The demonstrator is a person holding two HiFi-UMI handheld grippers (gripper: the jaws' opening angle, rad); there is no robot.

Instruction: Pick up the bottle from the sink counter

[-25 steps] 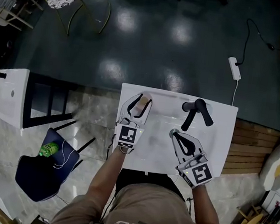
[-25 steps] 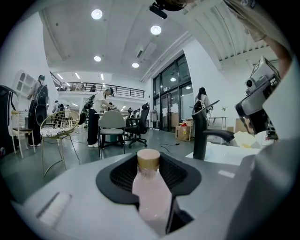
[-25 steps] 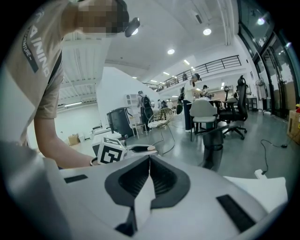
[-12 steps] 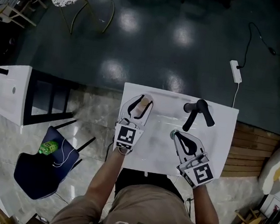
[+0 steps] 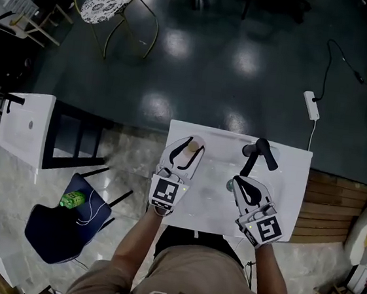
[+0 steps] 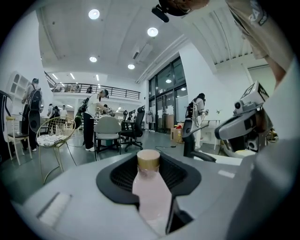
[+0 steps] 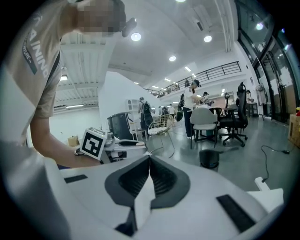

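From the head view I see the left gripper [image 5: 187, 146] reaching over the back-left part of the white sink counter [image 5: 291, 188], and its own view settles what it is doing: both jaws are pressed against the sides of the bottle [image 6: 151, 187], a pale pink one with a tan cap [image 6: 148, 159] that stands upright between the dark ribbed pads. So the bottle is gripped on my left side, cap poking up just past the jaw tips. Whether its base rests on the counter or hangs clear of it I cannot tell from any view. The right gripper [image 5: 239, 182] sits over the right half of the counter, near its front, with nothing in it; in its own view the two jaws meet in a thin line along the middle. Just beyond its tips stands the black faucet [image 5: 256, 153], its handle angled toward the back-right corner, apart from both tools. The two grippers are side by side and well apart from each other. Off the counter I can make out a white power strip [image 5: 312, 105] on the dark floor behind, and to the left a dark blue chair [image 5: 56, 227] with a small green object [image 5: 72, 199] lying on its seat.
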